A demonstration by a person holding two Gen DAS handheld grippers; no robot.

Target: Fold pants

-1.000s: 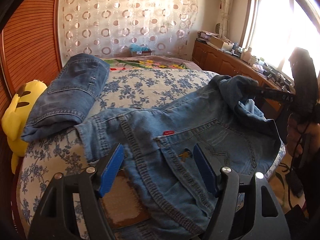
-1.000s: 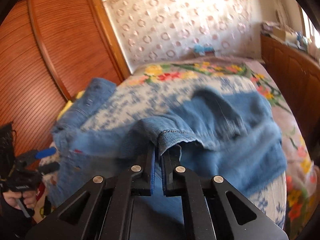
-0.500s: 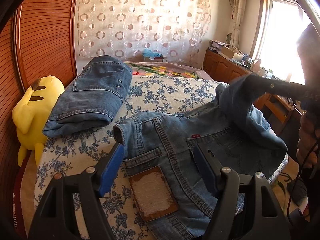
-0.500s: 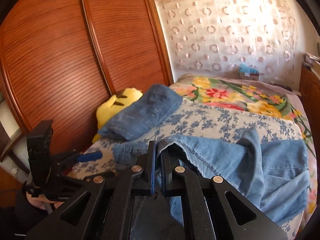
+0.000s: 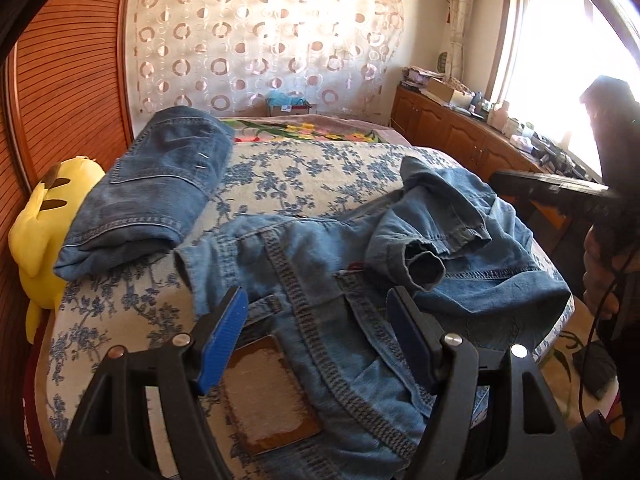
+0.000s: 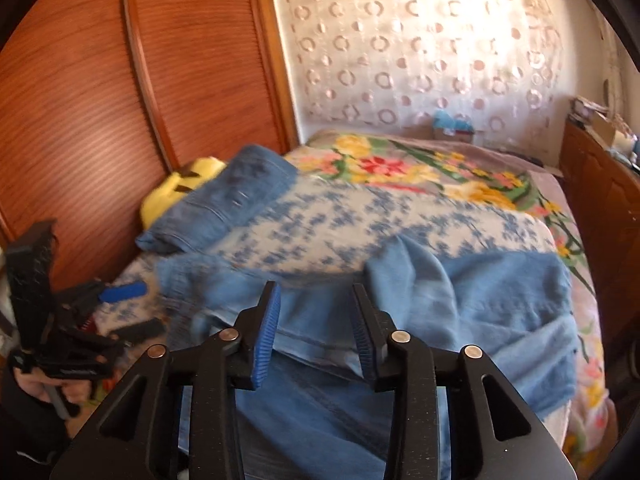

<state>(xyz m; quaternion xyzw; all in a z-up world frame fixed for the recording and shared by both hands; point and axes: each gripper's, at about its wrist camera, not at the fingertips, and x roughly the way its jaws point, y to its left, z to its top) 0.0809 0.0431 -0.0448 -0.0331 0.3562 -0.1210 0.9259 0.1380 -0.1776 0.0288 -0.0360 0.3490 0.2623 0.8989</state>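
Note:
Light blue jeans lie spread on the bed, with the waistband and leather patch nearest my left gripper. That gripper hovers open just above the waistband, with nothing pinched. A pant leg is folded back over the seat, and its hem rests on the denim. My right gripper is over the jeans on the far side. Its jaws are opening, and the cloth lies below the blue pads without being pressed. In the left wrist view the right gripper appears as a dark bar at the bed's right edge.
A second, folded pair of jeans rests at the bed's back left, beside a yellow plush toy. A wooden wardrobe stands to the left, and a low cabinet runs under the window. A floral blanket covers the far bed.
The right gripper was shut on the pant-leg hem and carried it over the seat. Now its jaws have parted and the hem lies on the jeans. The left gripper stays open.

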